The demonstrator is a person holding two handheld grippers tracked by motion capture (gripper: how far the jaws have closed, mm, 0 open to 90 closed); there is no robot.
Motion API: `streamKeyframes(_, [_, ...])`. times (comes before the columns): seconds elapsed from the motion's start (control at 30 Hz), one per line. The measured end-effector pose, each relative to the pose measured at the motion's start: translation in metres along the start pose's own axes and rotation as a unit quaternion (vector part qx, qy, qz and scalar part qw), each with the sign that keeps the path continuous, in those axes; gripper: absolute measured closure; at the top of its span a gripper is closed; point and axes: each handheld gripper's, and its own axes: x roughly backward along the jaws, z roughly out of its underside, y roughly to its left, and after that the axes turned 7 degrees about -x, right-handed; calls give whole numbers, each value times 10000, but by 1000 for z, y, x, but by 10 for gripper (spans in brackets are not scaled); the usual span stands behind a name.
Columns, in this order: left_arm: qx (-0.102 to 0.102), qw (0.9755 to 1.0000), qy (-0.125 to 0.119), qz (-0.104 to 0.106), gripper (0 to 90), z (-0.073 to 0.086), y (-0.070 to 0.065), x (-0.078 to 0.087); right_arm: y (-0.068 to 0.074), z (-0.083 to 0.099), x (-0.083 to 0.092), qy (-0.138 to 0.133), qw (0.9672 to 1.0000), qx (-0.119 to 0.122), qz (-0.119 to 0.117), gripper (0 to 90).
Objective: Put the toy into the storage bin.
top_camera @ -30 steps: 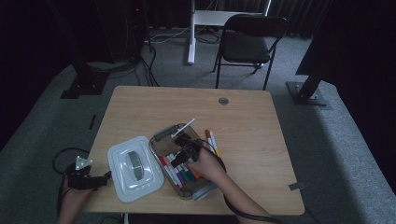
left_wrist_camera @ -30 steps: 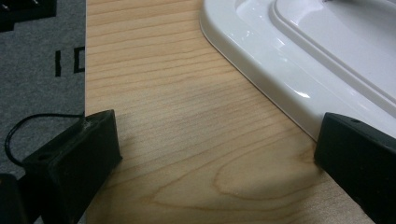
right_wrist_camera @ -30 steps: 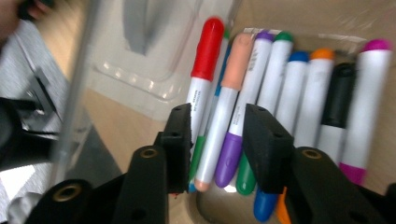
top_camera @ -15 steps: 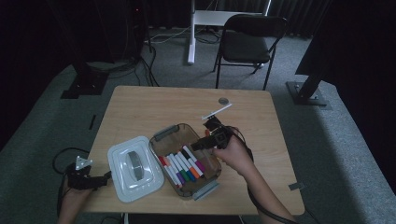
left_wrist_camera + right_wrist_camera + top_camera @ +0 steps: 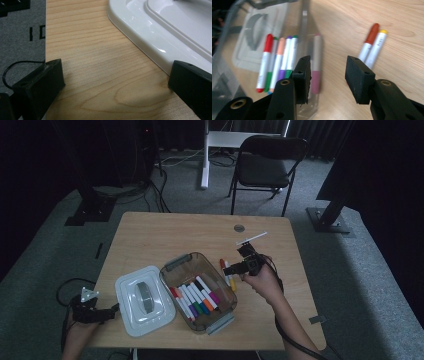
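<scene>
Right tongs withdrawn from marker box, jaws empty; two loose markers outstanding.

Since a second ago the right tongs point(image 5: 236, 260) have travelled from over the clear box point(image 5: 172, 272) toward the counter's right edge, jaws just opening, nothing between them; judged a marker was deposited and the next fetch is under way. The red marker point(image 5: 369, 40) and yellow marker point(image 5: 377, 45) lie side by side on the counter point(image 5: 165, 232), just beyond the parted jaws. Left tongs point(image 5: 107, 312) rest released at the front-left corner beside the white lid point(image 5: 160, 37).
</scene>
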Motion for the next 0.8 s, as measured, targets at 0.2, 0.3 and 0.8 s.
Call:
streamKeyframes(0.2, [-1, 10000, 0, -2, 6, 0, 0, 0, -20, 4, -11, -23, 9997, -172, 181, 556])
streamKeyframes(0.3, [1, 10000, 0, 0, 6, 0, 0, 0, -30, 6, -18, 6, 9993, -308, 232, 557])
streamKeyframes(0.8, [-1, 10000, 0, -1, 6, 0, 0, 0, -56, 12, -63, 161, 9961, -715, 494, 557])
